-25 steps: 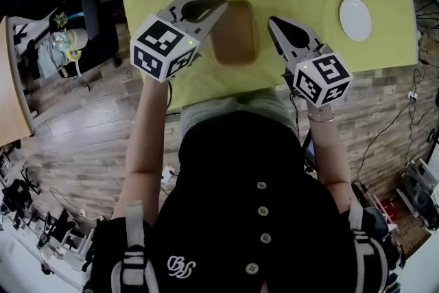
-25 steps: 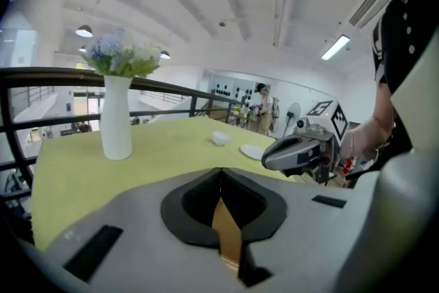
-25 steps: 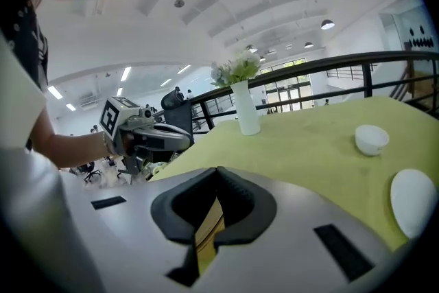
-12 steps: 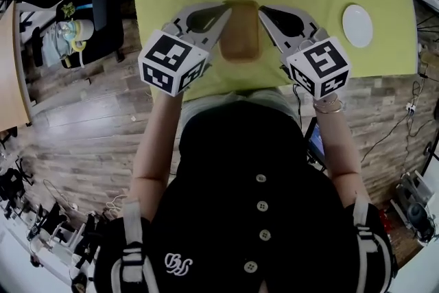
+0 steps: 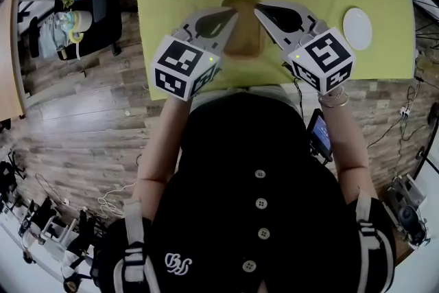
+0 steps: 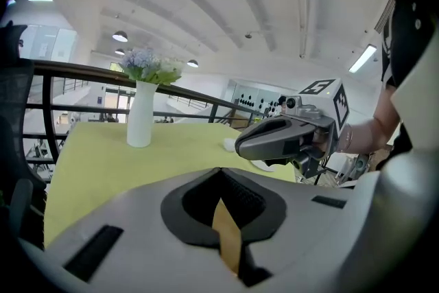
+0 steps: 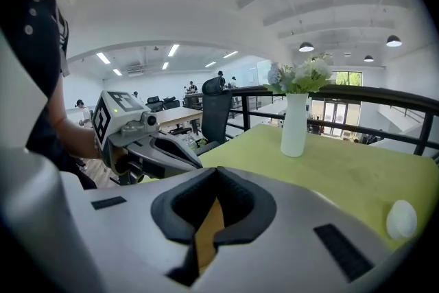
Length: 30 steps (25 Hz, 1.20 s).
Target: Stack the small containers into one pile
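1. A black top (image 5: pixel 260 141) has four pale round buttons (image 5: pixel 261 203) down the front, and a curly white monogram (image 5: pixel 178 263) sits at seven o'clock from them.
2. White-striped black bands (image 5: pixel 134 233) cross each shoulder (straps or trim, hard to tell).
3. A thin bracelet (image 5: pixel 334 99) circles the right wrist.
4. The left gripper (image 5: pixel 232 12) and right gripper (image 5: pixel 258 9) have smooth grey shells, black ribbed pads (image 6: pixel 240 195) and black rectangular slots (image 6: pixel 92 254).
5. The left cube (image 5: pixel 186 67) and right cube (image 5: pixel 322 60) bear black-and-white square markers, and each has a tiny green light.
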Motion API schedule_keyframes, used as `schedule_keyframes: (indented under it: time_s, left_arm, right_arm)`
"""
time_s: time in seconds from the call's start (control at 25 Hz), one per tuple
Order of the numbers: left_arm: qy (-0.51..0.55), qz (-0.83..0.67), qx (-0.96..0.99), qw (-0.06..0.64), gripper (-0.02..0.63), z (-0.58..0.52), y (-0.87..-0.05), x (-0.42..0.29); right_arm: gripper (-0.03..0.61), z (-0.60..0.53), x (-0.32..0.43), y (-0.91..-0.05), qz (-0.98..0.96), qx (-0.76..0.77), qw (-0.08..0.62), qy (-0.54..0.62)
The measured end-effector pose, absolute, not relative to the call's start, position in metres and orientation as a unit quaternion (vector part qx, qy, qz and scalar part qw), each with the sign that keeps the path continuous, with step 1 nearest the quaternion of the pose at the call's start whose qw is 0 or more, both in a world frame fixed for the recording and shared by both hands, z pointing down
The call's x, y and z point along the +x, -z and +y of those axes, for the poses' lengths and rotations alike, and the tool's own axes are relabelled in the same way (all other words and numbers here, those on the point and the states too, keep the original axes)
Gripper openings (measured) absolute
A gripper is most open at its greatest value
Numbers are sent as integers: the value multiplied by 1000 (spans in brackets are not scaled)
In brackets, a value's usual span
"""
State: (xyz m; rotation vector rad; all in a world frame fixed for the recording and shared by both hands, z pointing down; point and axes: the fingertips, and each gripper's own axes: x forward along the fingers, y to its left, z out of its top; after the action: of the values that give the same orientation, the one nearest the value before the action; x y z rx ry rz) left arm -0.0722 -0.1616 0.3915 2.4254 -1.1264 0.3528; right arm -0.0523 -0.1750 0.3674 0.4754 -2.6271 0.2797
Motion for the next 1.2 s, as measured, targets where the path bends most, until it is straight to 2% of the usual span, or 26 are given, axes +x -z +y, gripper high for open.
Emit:
schedule_keyframes:
  time_s: [0.16, 0.44, 1.2]
  left_arm:
    - [-124, -410, 874, 230, 11, -158, -397, -72]
    - [-127, -407, 874, 233, 11, -156, -399, -71]
    - [-130, -431, 855, 258, 12, -145, -417, -81]
  right_arm:
    - [12, -174, -53, -364, -955, 159, 218, -124]
    - [12, -170, -49, -366, -955, 131, 245, -105]
    - [12, -175, -41, -390, -934, 245, 203, -165]
